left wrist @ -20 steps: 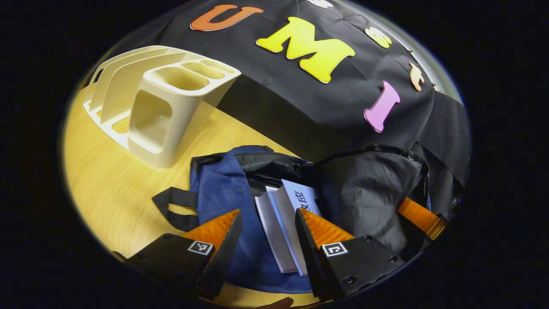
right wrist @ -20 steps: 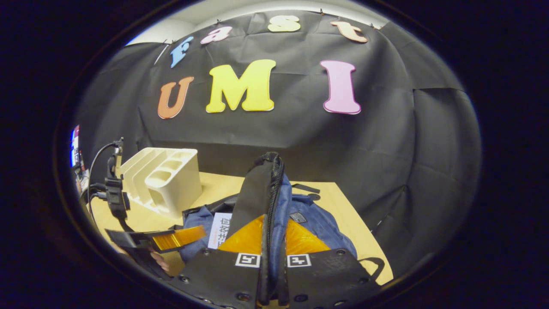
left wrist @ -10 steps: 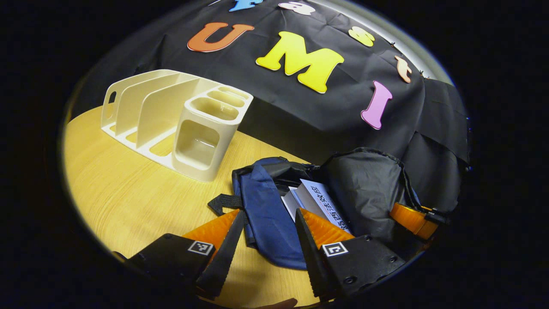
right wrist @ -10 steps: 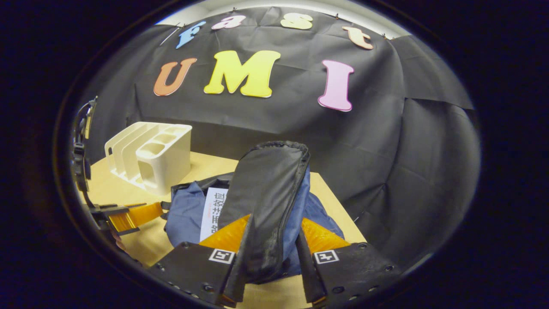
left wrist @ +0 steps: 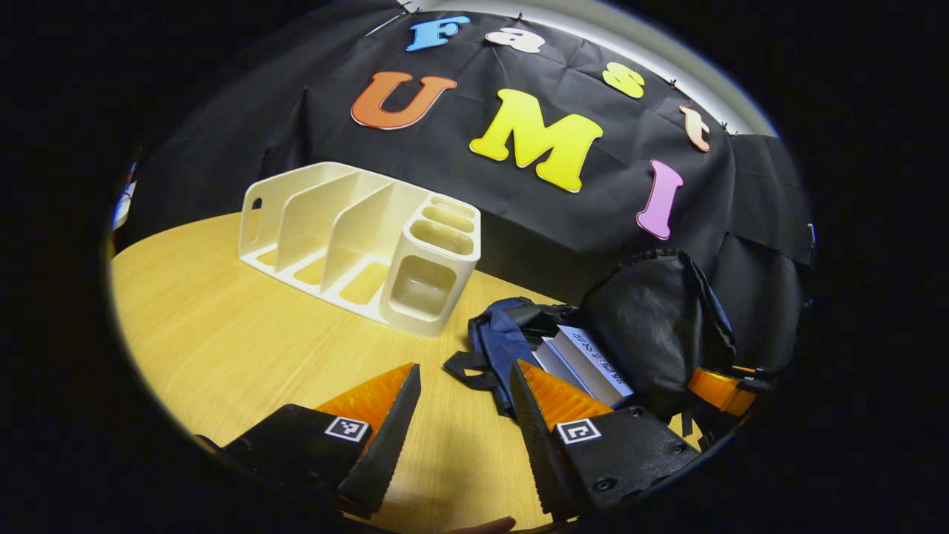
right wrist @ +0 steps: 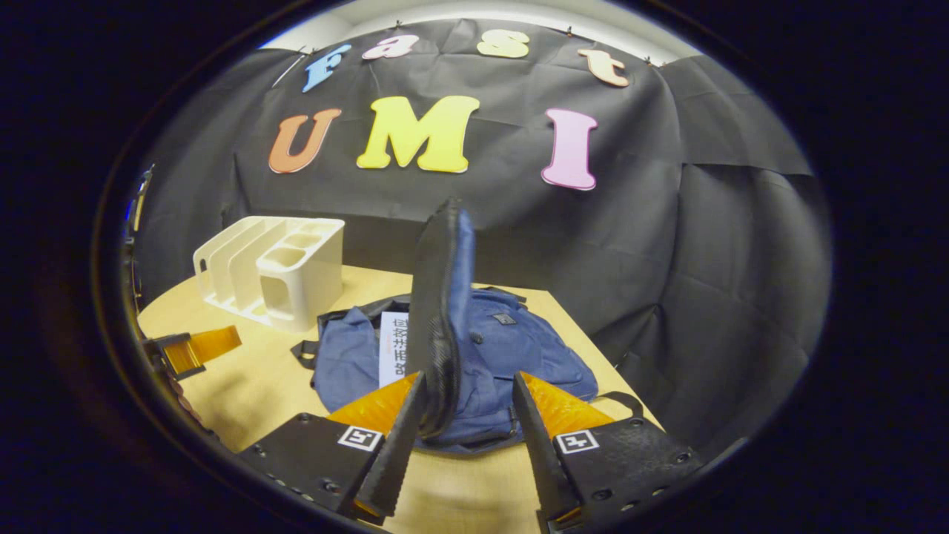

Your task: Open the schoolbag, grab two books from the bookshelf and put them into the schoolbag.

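One schoolbag (right wrist: 511, 348) holding two books (left wrist: 586, 360), centre; one bookshelf (left wrist: 363, 245), upper left; left tool (left wrist: 463, 386) and right tool (right wrist: 467, 393) both spread.

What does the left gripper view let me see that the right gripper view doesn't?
Left gripper view: the dark lining of the raised flap and the stacked books tucked inside the open schoolbag. Right gripper view: that flap seen edge-on, and the bag's blue front lying flat. Both: the cream bookshelf on the wooden table, beside the bag.
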